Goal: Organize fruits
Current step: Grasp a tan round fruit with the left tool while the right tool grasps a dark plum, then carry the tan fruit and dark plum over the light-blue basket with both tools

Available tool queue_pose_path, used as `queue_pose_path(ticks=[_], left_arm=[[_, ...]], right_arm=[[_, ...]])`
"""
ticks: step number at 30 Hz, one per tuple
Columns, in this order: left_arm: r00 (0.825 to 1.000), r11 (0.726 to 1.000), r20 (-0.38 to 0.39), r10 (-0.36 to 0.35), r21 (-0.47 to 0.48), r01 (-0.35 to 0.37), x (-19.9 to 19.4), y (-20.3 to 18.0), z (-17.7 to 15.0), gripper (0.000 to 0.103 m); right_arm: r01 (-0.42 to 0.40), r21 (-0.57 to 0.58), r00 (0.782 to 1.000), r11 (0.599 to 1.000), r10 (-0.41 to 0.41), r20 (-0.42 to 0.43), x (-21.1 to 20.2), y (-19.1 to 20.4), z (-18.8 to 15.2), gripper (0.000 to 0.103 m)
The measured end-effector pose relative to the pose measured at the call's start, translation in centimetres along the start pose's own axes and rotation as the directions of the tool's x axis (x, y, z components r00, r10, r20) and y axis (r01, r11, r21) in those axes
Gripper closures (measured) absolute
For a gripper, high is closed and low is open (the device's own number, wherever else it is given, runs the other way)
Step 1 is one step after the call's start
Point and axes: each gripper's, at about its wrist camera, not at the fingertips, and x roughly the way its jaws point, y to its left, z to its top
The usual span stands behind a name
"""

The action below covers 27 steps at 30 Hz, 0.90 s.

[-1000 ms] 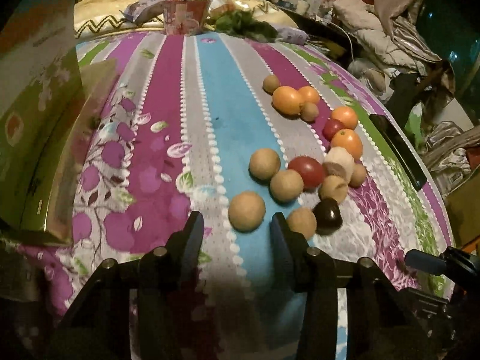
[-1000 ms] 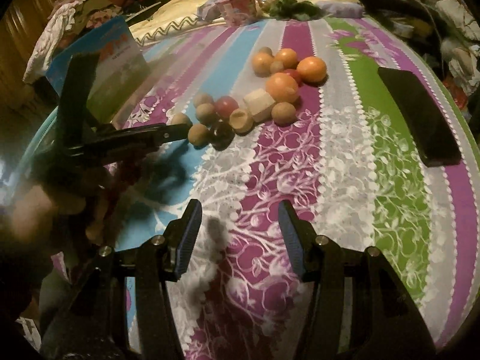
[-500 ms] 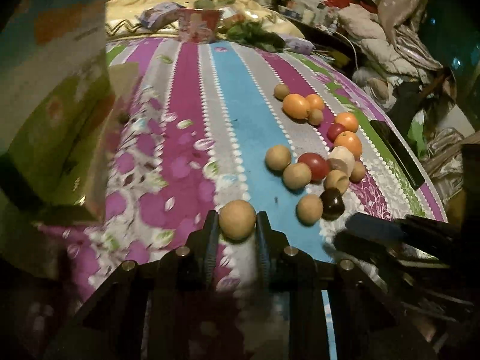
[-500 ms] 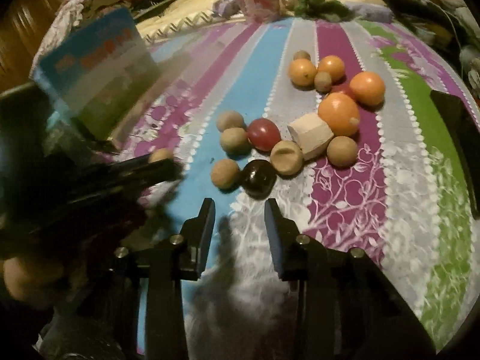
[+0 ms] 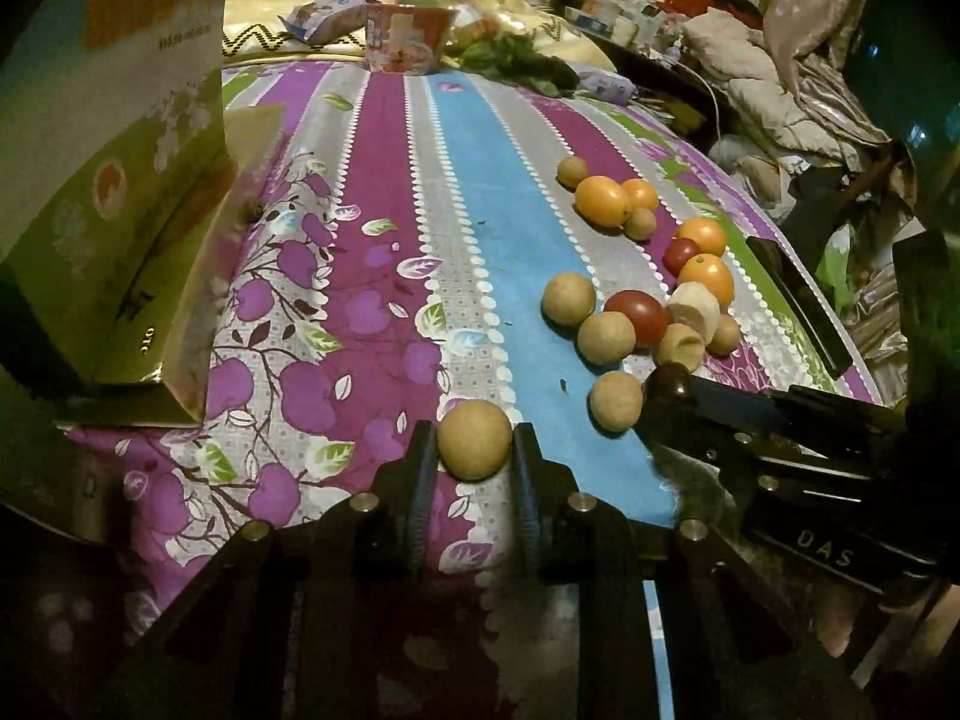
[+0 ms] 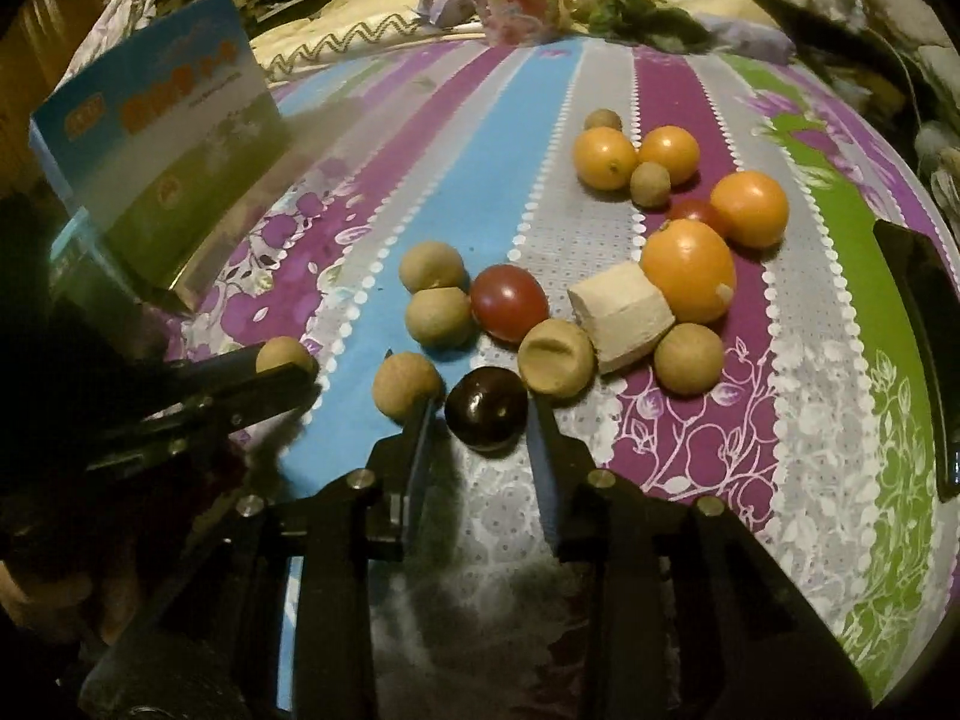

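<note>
At the bottom centre of the left wrist view the left gripper (image 5: 474, 450) is clamped on a tan longan (image 5: 474, 439), its pads pressing the fruit's two sides just above the bedspread (image 5: 384, 192). At the bottom centre of the right wrist view the right gripper (image 6: 483, 420) brackets a dark glossy fruit (image 6: 486, 408); the jaws have narrowed to about its width, but whether the pads press it or stand a hair off I cannot tell. Both fruits are small, round and light. The longan's dry, rough shell should hold well across its widest part, though it looks thin and would likely crack under a hard squeeze; the dark fruit's shiny skin looks slippery and may squirt out unless it is taken square across its middle, gently. Just beside the right gripper's left finger lies another longan (image 6: 407, 385), close enough to be nudged. Beyond, in mid-frame, sit two more longans, a red tomato (image 6: 509, 302), a dented longan (image 6: 557, 357), a pale cut chunk (image 6: 621, 315) and a further longan, most of them touching. Farther up, right of centre, are the oranges (image 6: 689, 271), firmer and heavier by their look, with small longans and a second tomato among them. A box (image 6: 162, 150) stands open at the upper left, probably where the fruit goes. A dark flat object (image 6: 918, 348) lies at the right edge.
</note>
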Motion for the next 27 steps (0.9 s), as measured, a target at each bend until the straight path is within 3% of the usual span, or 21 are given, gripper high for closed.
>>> queue_pose_path(ticks=[3, 11, 15, 20, 27], left_arm=[[1.000, 1.000, -0.002, 0.000, 0.000, 0.000, 0.0, 0.0, 0.0, 0.078], [1.000, 1.000, 0.018, 0.016, 0.001, -0.016, -1.9, -0.4, 0.7, 0.078], [0.996, 0.998, 0.059, 0.065, -0.018, -0.064, -6.4, 0.0, 2.0, 0.078], [0.986, 0.988, 0.094, 0.137, -0.085, -0.129, -12.7, 2.1, 3.1, 0.078], [0.958, 0.950, 0.133, 0.254, -0.218, -0.222, -21.1, 7.8, 3.0, 0.078]], right_arm=[[0.020, -0.010, 1.000, 1.000, -0.020, -0.002, 0.2, 0.2, 0.1, 0.076], [0.045, 0.015, 0.999, 0.999, -0.045, 0.008, -2.4, 0.3, 0.4, 0.076], [0.046, 0.006, 0.998, 0.999, -0.046, 0.049, -5.8, 1.4, 1.9, 0.076], [-0.005, -0.028, 0.995, 1.000, 0.008, 0.098, -9.6, 4.3, 4.9, 0.076], [-0.094, -0.138, 0.988, 0.986, 0.110, 0.113, -12.3, 10.8, 7.9, 0.076]])
